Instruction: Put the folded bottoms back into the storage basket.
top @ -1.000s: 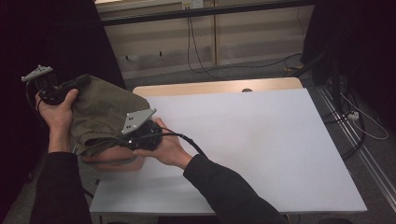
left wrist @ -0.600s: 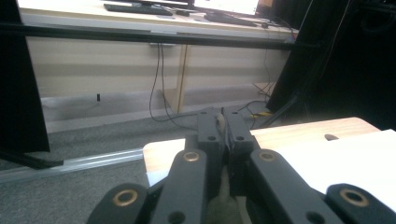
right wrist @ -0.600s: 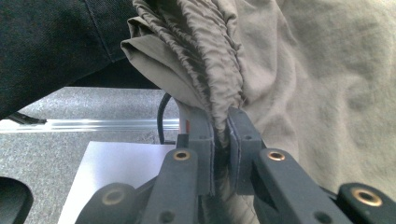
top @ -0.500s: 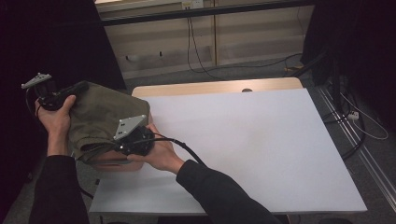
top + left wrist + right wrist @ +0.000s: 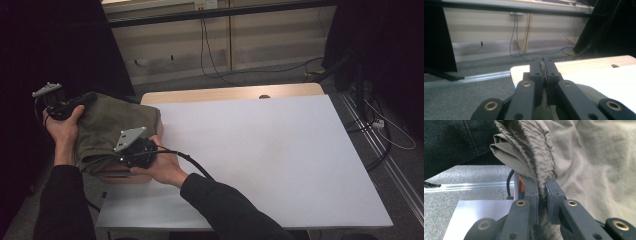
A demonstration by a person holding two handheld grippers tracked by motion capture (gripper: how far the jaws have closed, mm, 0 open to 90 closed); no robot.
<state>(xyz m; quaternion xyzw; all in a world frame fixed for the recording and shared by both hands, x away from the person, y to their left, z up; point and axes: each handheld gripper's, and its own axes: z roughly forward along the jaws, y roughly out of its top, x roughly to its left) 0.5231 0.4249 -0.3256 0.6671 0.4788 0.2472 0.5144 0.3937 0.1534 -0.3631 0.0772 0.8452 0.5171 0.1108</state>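
Garment: crumpled olive-green cloth garment, bunched at the left edge of the table, part over the corner, part hanging off the side; gathered, wrinkled band visible in the right gripper view.
Left tool: black two-jaw left tool held in the left hand at the far left, off the table edge; jaws pressed together on a thin fold of the olive cloth, a sliver of fabric showing between the tips in the left gripper view.
Right tool: black right tool with grey three-cornered plate on top, held in the right hand at the near side of the garment; jaws pinching the gathered band of the cloth, seen close in the right gripper view.
Table: white rectangular table with a light wooden strip along the far edge.
Under the garment: reddish-brown object at the table corner, mostly covered, kind not clear.
Cable: black cable trailing from the right tool across the dark sleeve.
Surroundings: grey carpet floor, pale wall panels with hanging wires.
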